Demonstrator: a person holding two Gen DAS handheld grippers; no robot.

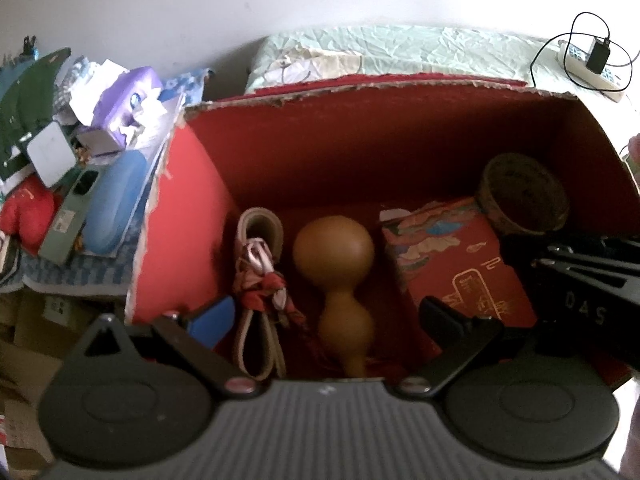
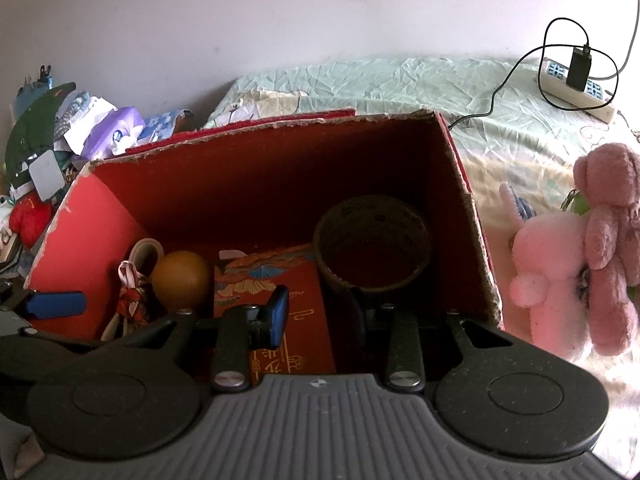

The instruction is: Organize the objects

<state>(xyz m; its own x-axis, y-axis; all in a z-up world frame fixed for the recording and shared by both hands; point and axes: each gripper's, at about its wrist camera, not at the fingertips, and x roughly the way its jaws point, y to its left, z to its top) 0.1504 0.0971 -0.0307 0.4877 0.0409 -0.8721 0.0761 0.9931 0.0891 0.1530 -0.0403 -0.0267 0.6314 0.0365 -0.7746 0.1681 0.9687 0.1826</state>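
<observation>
An open red cardboard box (image 1: 360, 88) (image 2: 260, 124) sits on the bed. Inside lie a tan gourd (image 1: 334, 248) (image 2: 182, 280), a rolled beige strap (image 1: 260, 224) with red patterned cloth, a red decorated booklet (image 1: 456, 264) (image 2: 280, 280) and a round woven basket (image 1: 524, 196) (image 2: 372, 240). My left gripper (image 1: 328, 320) hangs open above the gourd and strap, touching neither. My right gripper (image 2: 320, 314) is partly open over the booklet, just in front of the basket, with nothing pressed between its pads. Its black body (image 1: 580, 292) shows at the right in the left wrist view.
Two pink plush toys (image 2: 548, 276) lie on the bed to the right of the box. A power strip with a black charger (image 2: 576, 80) rests at the far right. Left of the box is a cluttered pile with a purple tissue pack (image 1: 120, 108) and a blue case (image 1: 116, 200).
</observation>
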